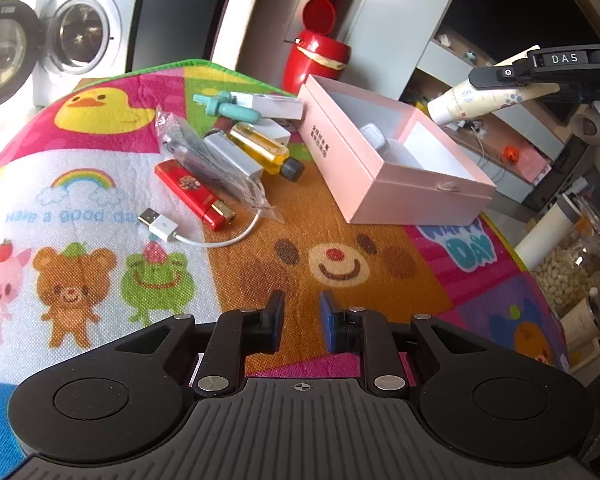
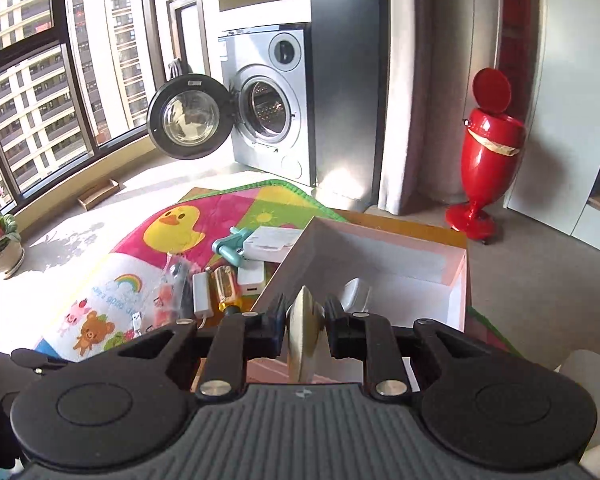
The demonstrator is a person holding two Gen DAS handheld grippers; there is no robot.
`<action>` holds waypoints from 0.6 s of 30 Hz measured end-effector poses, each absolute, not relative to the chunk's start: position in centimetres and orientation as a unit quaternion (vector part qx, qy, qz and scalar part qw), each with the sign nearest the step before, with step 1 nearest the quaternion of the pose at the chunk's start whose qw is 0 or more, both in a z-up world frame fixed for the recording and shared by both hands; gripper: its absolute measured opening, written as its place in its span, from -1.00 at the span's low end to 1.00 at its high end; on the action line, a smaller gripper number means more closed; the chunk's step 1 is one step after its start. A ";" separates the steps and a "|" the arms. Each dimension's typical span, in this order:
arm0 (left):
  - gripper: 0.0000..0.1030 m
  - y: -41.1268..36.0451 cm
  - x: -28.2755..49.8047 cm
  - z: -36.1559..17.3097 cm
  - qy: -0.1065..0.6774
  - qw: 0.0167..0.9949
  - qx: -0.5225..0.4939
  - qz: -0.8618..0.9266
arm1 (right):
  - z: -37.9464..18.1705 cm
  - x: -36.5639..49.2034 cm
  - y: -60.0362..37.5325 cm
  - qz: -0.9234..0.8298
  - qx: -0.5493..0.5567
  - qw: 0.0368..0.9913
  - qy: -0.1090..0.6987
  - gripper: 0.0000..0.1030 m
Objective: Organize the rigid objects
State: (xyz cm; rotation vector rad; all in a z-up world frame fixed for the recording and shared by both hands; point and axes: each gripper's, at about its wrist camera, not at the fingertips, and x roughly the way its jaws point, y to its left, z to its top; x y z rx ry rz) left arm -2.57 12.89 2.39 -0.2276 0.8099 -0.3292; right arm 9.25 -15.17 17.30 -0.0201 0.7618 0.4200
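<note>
An open pink box (image 1: 384, 172) stands on the cartoon play mat (image 1: 100, 208) with a small white object (image 1: 374, 136) inside. Left of it lies a pile: a red lighter (image 1: 194, 194), a yellow-liquid bottle (image 1: 266, 152), a white USB cable (image 1: 160, 224), a plastic bag, a teal tool (image 1: 224, 106) and white boxes. My left gripper (image 1: 302, 322) is open and empty, low over the mat. My right gripper (image 2: 305, 324) is shut on a cream tube (image 2: 304, 336) above the box (image 2: 384, 264); in the left wrist view the tube (image 1: 484, 100) hangs high at the right.
A red pedal bin (image 2: 486, 152) stands behind the mat beside a curtain. A washing machine (image 2: 268, 108) with its door open is at the back. Jars and shelves (image 1: 572, 264) crowd the right side. A potted plant (image 2: 2, 240) sits by the window.
</note>
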 end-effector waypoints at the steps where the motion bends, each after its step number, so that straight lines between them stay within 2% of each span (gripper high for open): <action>1: -0.58 13.1 -2.5 2.5 0.389 0.901 -0.116 -0.154 | 17.2 10.8 -15.5 0.201 -0.001 0.904 0.376 -0.57; 3: -0.58 14.1 -2.3 2.9 0.382 0.905 -0.131 -0.137 | 16.4 12.5 -15.2 0.152 -0.025 0.918 0.364 -0.25; 5: -0.58 15.4 -1.9 3.0 0.380 0.907 -0.140 -0.115 | 15.3 12.4 -14.3 0.134 -0.065 0.928 0.342 -0.07; 12: -0.58 19.9 -0.4 2.6 0.369 0.911 -0.180 -0.030 | 11.7 7.4 -7.2 0.234 -0.111 0.920 0.295 -0.03; 18: -0.58 21.7 -0.9 2.9 0.361 0.914 -0.184 -0.011 | 7.0 5.9 2.1 0.323 -0.140 0.877 0.328 0.00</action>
